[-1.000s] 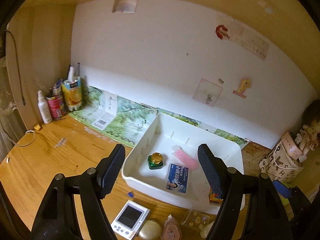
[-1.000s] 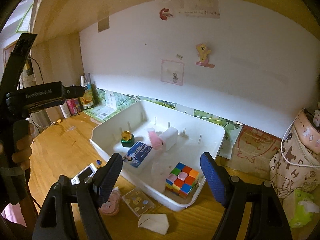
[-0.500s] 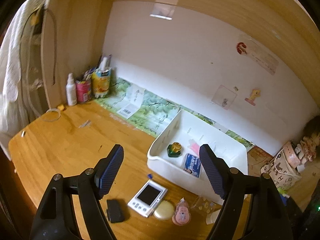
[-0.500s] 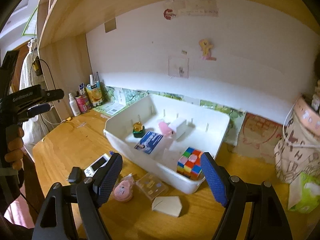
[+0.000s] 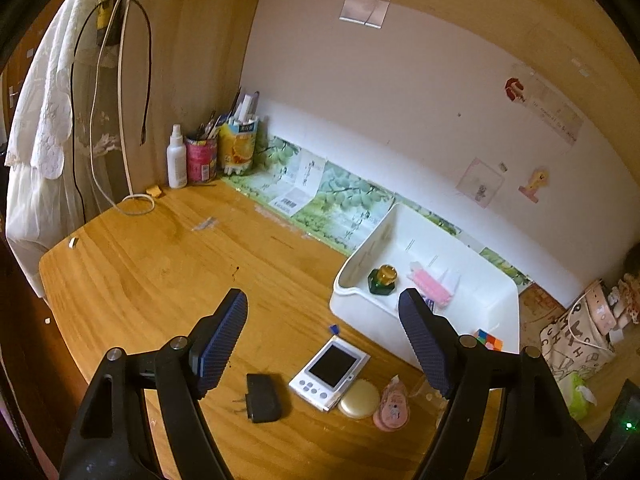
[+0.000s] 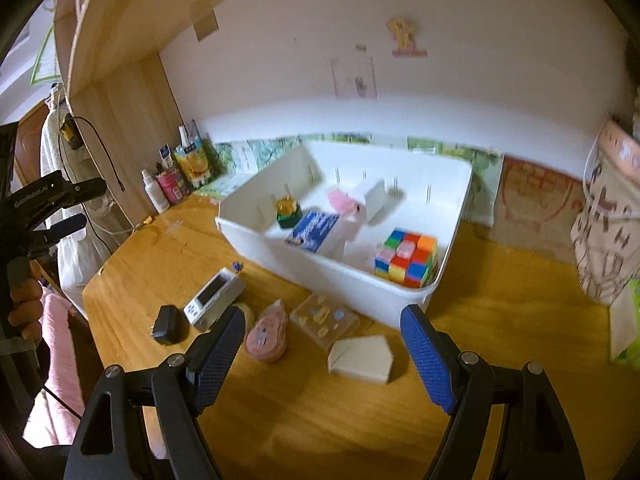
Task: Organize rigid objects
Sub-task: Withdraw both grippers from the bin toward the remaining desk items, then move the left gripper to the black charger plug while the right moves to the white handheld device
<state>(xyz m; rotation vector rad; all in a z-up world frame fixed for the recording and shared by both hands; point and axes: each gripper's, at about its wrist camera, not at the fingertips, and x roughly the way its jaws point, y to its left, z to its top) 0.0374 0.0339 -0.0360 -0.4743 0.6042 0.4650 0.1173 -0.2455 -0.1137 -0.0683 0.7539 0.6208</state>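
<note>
Above a wooden desk (image 5: pixel 160 272), the left gripper (image 5: pixel 322 332) hangs with its blue-padded jaws spread apart, nothing between them; the right gripper (image 6: pixel 322 354) is likewise wide open and empty. Just beyond the left gripper lie a black charger (image 5: pixel 262 398), a white handheld device (image 5: pixel 330 368), a round cream compact (image 5: pixel 359 398) and a pink tape dispenser (image 5: pixel 393 410). Nearer the right gripper sit a clear case (image 6: pixel 324 320) and a white wedge sponge (image 6: pixel 360 358). Farther back stands the white bin (image 6: pixel 320 268), holding a green bottle (image 6: pixel 288 212), blue box (image 6: pixel 316 230), pink item (image 6: pixel 342 202) and colourful cube (image 6: pixel 406 258). Bottles and cans (image 5: pixel 212 152) crowd the corner against the white wall (image 5: pixel 400 100).
</note>
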